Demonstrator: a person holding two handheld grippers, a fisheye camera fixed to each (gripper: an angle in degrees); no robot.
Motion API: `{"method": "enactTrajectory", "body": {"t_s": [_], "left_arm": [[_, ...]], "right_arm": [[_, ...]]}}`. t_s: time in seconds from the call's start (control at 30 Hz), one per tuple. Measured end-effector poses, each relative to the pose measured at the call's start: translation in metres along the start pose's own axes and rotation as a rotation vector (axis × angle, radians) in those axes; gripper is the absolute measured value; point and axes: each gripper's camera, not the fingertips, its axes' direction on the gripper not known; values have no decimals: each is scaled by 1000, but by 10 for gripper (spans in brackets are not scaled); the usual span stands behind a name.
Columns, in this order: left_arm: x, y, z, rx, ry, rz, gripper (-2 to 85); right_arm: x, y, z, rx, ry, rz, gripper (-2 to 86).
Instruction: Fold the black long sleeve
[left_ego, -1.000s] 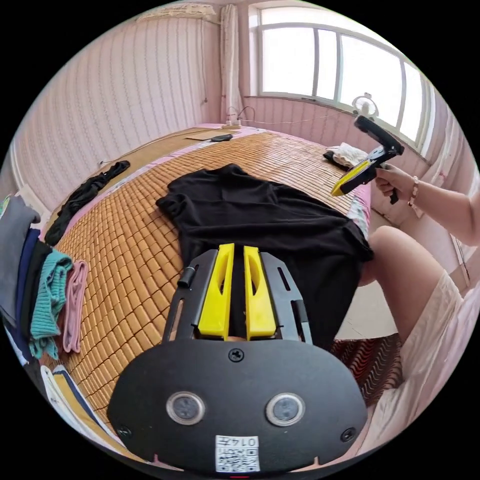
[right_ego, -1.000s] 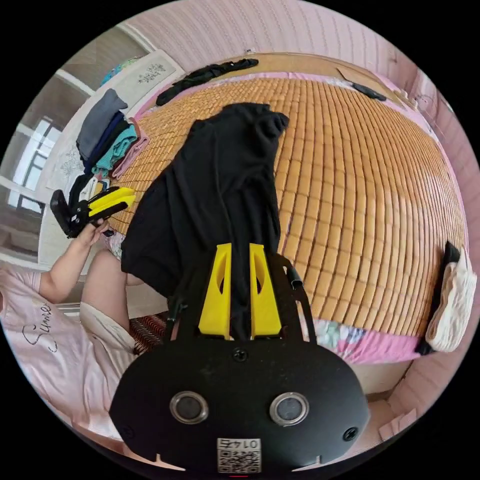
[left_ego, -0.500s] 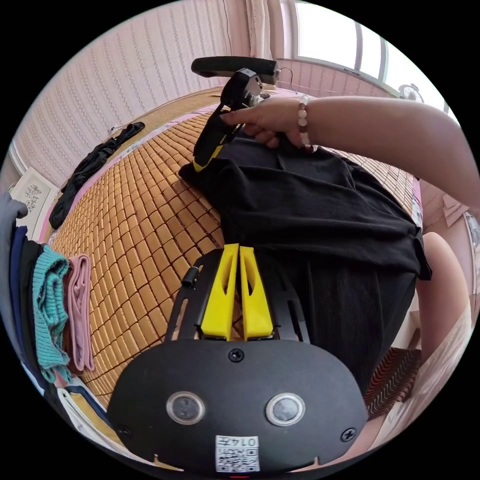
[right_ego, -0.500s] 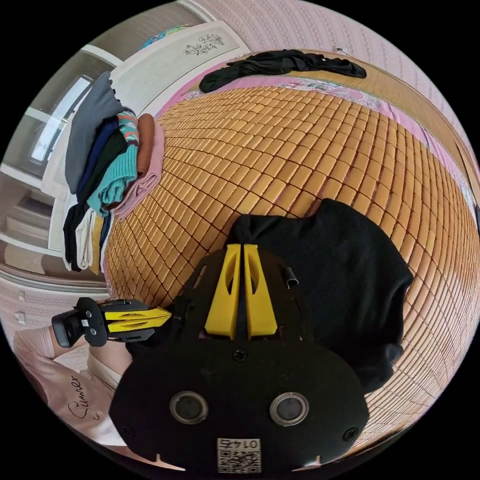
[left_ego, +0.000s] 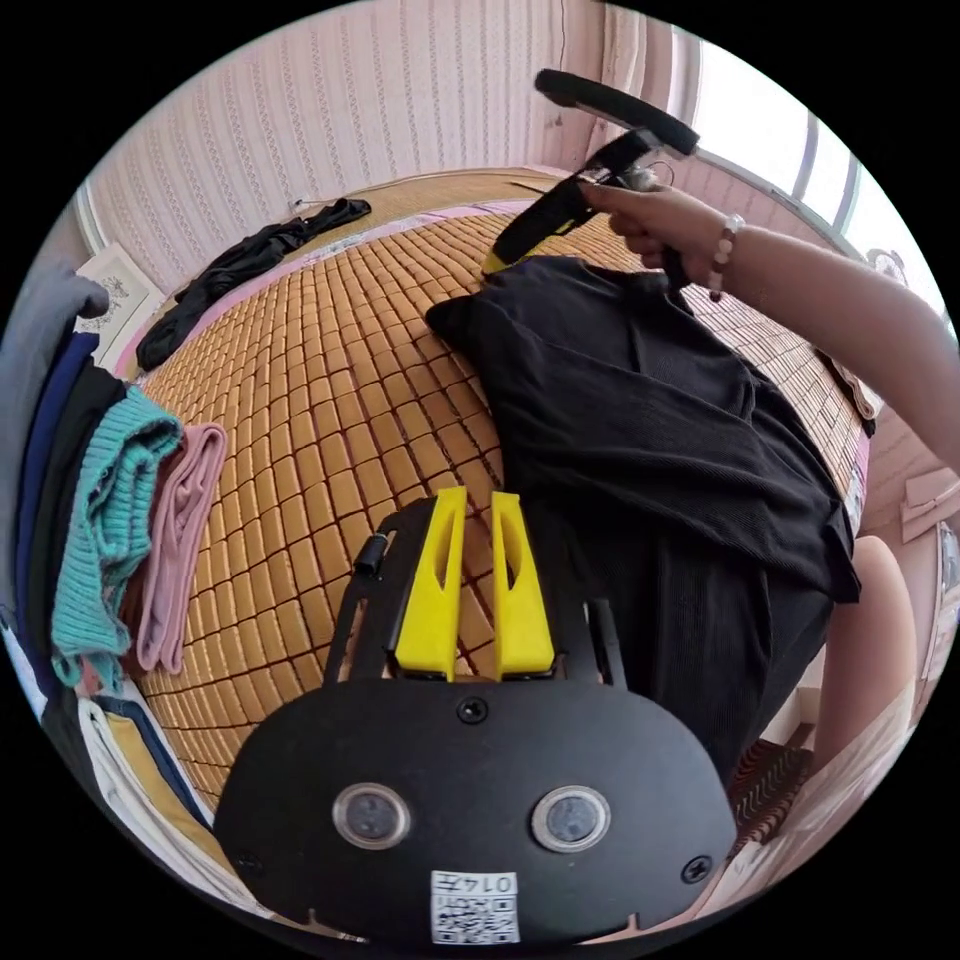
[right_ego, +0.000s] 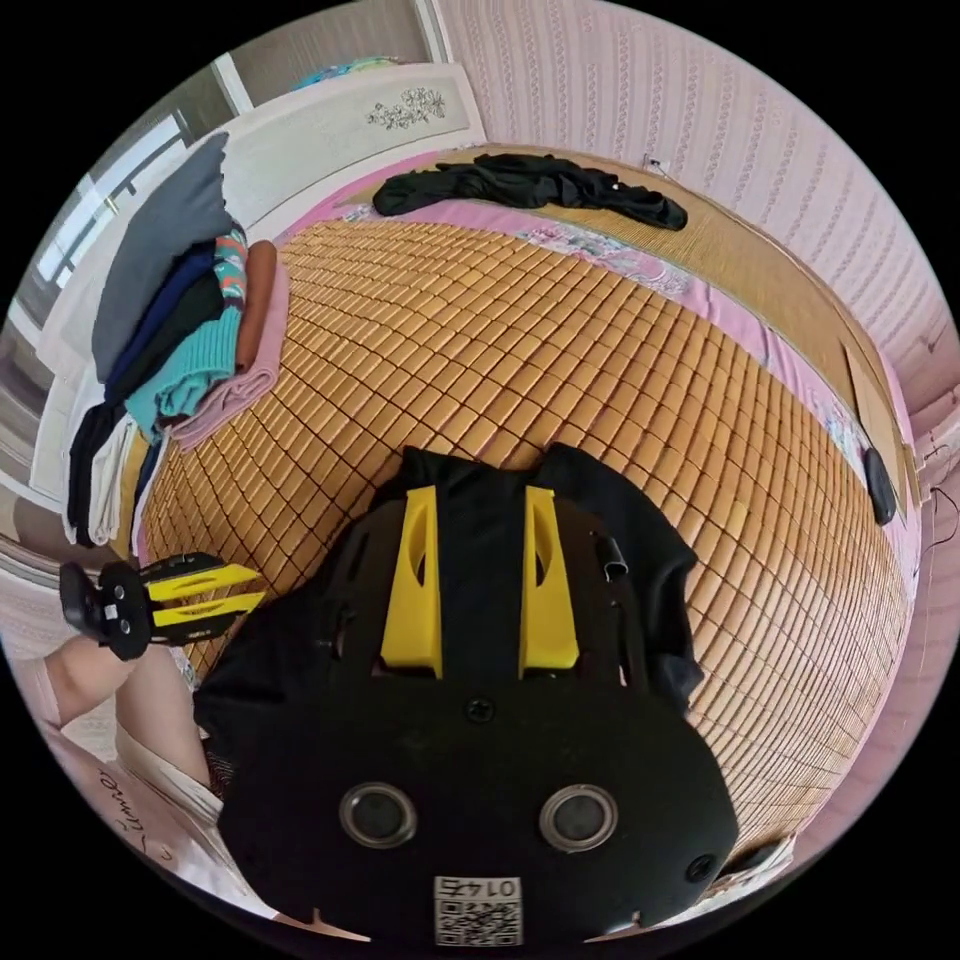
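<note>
Black long sleeve: bunched on the bamboo bed mat, 1–4 o'clock in the left gripper view, hem hanging over the bed edge, likely awaiting spreading.
Right gripper: fingers apart, over the garment's far end.
Left gripper: fingers slightly apart, empty, beside the cloth.
Folded stack: 9 o'clock, set aside.

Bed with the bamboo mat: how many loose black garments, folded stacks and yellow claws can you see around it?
Loose black garments: 2, the black long sleeve and a crumpled black garment at the far edge
Stacks: 1, the folded stack
Claws: 2, the left claw and the right claw
Total: 5
</note>
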Motion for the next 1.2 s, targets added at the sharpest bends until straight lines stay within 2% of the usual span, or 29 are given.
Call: {"method": "enactTrajectory", "body": {"t_s": [0.07,0.17,0.23,0.33,0.47,0.6,0.67,0.77,0.87,1.03,1.13,1.2], "left_arm": [[2,10,-23,49,24,12,51],[40,28,-56,103,158,111,41],[93,41,-57,84,347,175,38],[177,54,-33,13,528,268,49],[252,52,-5,-72,517,392,62],[285,56,9,-159,718,497,66],[290,62,10,-191,732,537,72],[258,58,-4,-149,714,515,76],[167,29,-23,-38,629,383,72],[-41,-49,-22,102,197,102,51],[-138,-98,6,129,212,-68,77],[-167,-122,24,151,168,-118,90]], "right_arm": [[-1,41,-45,38,-12,-20,104],[-20,127,-96,22,-81,-74,73],[-36,181,-105,-54,-133,-73,60],[-60,255,-97,-173,-188,-22,55],[-69,306,-79,-326,-199,19,60],[-61,345,-120,-328,-156,93,69],[-55,358,-138,-326,-132,125,75],[-40,358,-159,-303,-120,146,82],[-15,324,-173,-213,-120,160,107],[43,229,-175,-6,-182,206,130],[85,166,-151,15,-174,276,134],[113,125,-132,22,-167,350,164]]}}
